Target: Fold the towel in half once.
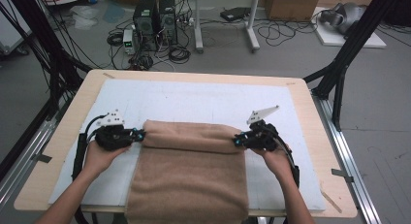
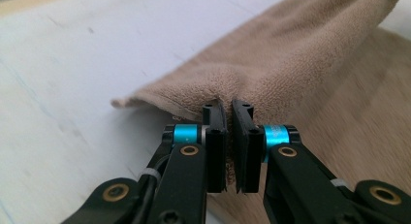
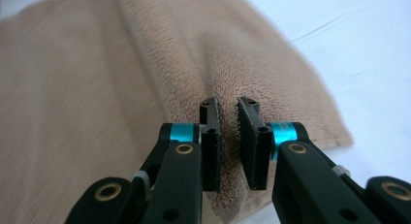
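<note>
Both the left gripper (image 1: 141,135) and right gripper (image 1: 237,140) were clamped on the tan terry-cloth towel's (image 1: 189,175) far fold, lifting it evenly to fold it nearer.

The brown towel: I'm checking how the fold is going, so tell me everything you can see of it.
The brown towel looks like soft tan terry cloth with a hemmed edge. It lies on the white mat, its near end hanging over the table's front edge. Its far part is doubled over into a raised fold across its width. The left claw is shut on the fold's left end and the right claw on its right end, cloth pinched between the pads in both gripper views.
</note>
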